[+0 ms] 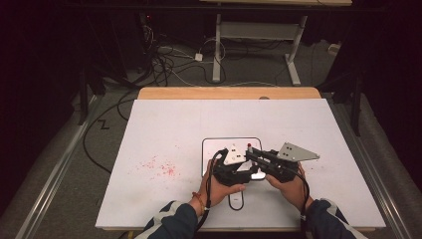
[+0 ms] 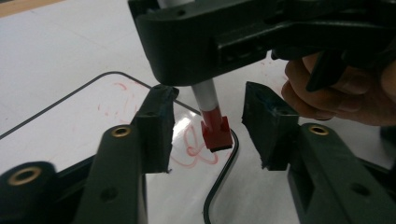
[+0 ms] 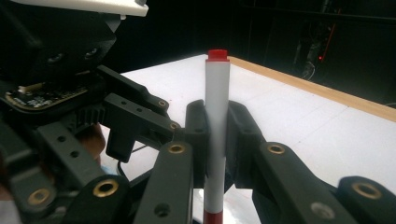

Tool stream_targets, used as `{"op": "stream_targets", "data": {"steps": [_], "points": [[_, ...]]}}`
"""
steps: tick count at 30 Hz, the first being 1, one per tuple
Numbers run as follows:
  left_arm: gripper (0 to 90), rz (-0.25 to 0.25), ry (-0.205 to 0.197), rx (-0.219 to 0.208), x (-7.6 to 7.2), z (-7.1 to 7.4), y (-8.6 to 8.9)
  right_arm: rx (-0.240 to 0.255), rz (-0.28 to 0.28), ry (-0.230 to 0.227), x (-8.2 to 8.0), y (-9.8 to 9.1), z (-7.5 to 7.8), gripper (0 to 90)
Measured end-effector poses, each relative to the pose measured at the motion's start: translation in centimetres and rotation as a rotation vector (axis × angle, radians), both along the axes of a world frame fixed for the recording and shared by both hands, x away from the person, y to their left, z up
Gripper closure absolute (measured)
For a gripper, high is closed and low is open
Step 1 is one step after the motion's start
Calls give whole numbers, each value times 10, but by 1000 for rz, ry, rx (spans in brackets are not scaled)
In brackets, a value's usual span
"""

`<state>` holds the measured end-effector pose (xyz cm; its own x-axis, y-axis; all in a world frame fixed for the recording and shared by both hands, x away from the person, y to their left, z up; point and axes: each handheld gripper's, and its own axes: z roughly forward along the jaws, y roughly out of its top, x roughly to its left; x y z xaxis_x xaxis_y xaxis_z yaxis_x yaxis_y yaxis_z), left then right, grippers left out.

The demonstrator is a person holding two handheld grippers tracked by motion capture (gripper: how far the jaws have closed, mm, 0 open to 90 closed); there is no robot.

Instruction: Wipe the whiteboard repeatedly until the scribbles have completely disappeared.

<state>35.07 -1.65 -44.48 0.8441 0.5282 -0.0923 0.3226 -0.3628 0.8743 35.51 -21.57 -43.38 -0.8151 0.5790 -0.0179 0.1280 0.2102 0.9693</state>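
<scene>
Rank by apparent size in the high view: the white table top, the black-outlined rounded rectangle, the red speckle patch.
1. White table top, by far the largest.
2. Black-outlined rounded rectangle, partly hidden under the hands.
3. Red speckle patch, smallest.

I work in what looks like a lab or test room, dark all around my white-topped table. Beyond the table's far wooden edge, loose cables sprawl over a grey floor beside the white legs of a second desk. Metal rails run along the floor left of the table.
</scene>
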Motion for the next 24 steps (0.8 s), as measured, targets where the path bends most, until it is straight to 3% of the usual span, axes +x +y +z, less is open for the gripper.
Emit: {"op": "stream_targets", "data": {"steps": [4, 9, 14, 17, 19, 20, 24], "points": [[640, -8, -31, 16, -1, 1, -3, -5, -9, -1, -2, -1, 1, 814], [688, -10, -44, 18, 2, 3, -4, -18, -28, -3, -2, -1, 0, 813], [743, -10, -73, 51, 2, 3, -7, -9, -49, 19, -2, -5, -1, 809], [783, -21, -64, 52, 6, -1, -7, -11, -51, 31, -3, -7, -1, 801], [784, -39, -56, 67, 8, -5, -10, -19, -61, 35, -4, -7, -2, 763], [784, -42, -57, 77, 9, -8, -13, -14, -75, 44, -5, -9, -2, 681], [786, -50, -46, 72, 11, -17, -19, 2, -103, 57, -7, -13, 0, 575]]}}
